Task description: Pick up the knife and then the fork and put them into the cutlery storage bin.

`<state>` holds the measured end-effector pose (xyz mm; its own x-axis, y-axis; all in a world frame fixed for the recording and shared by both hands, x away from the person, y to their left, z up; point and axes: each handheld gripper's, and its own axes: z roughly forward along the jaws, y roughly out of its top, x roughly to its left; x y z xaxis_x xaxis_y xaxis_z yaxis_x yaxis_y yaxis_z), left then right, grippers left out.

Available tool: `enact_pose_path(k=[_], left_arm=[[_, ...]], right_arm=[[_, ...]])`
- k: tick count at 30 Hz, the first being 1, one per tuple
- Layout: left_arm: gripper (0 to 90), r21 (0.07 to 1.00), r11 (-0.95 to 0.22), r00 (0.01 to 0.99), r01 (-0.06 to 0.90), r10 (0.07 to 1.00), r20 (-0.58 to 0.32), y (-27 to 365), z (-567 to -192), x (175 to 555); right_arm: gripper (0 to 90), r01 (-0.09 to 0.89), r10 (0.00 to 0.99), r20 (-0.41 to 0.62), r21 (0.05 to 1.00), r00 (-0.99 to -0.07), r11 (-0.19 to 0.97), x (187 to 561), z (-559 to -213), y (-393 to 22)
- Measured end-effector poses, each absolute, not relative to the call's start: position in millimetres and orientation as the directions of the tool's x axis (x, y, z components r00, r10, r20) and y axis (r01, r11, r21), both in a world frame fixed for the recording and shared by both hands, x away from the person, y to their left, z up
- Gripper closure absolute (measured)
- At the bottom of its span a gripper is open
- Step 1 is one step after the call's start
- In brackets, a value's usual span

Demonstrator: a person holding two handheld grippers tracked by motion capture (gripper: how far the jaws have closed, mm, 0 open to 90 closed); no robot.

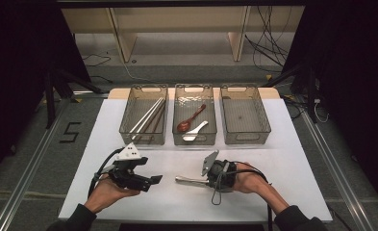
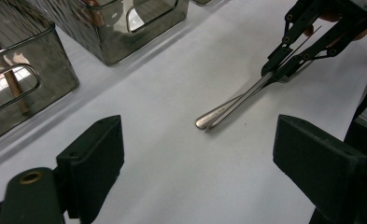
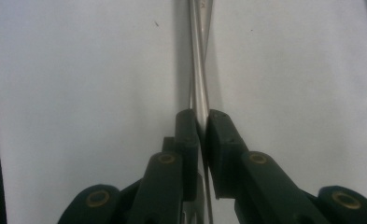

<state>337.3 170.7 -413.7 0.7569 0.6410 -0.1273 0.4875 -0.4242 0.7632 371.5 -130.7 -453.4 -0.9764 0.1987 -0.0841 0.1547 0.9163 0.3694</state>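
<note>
White table with three clear bins in a row along the far edge. Left bin holds chopsticks, pale and dark ones lying lengthwise. Middle bin holds a reddish-brown spoon and a white spoon just beside it, toward the near wall. Right bin has bare floor.

Near side of table: two hand-held grippers, well apart from the bins. Left gripper rests in the person's left hand, pointing right toward the middle of the table. In the left gripper view its jaws stand wide apart with bare table between them, nothing gripped, nothing touching the pads.

Right gripper is held by the person's right hand, pointing left. Its jaws are pinched together on a metal utensil; the right gripper view shows the pads pressing the thin handle from both sides, almost fully closed.

Utensil lies on the table in front of the middle bin, between the two grippers. Handle end sticks out leftward past the jaws, rounded tip down at the table surface with its shadow right under it. Head end is hidden by the gripper, so cannot tell whether fork or spoon.
</note>
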Motion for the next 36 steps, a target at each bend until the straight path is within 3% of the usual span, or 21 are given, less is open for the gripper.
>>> enact_pose_path(k=[14,36], left_arm=[[16.1,0.765,-0.42,0.754,0.489,0.644,-0.128,172,-413,338],[16.1,0.765,-0.41,0.747,0.497,0.651,-0.136,173,-413,339]], right_arm=[[84.2,0.193,0.252,-0.087,0.423,-0.964,0.886,376,-447,-138],[84.3,0.327,0.448,-0.079,0.571,-0.891,0.753,396,-413,-177]])
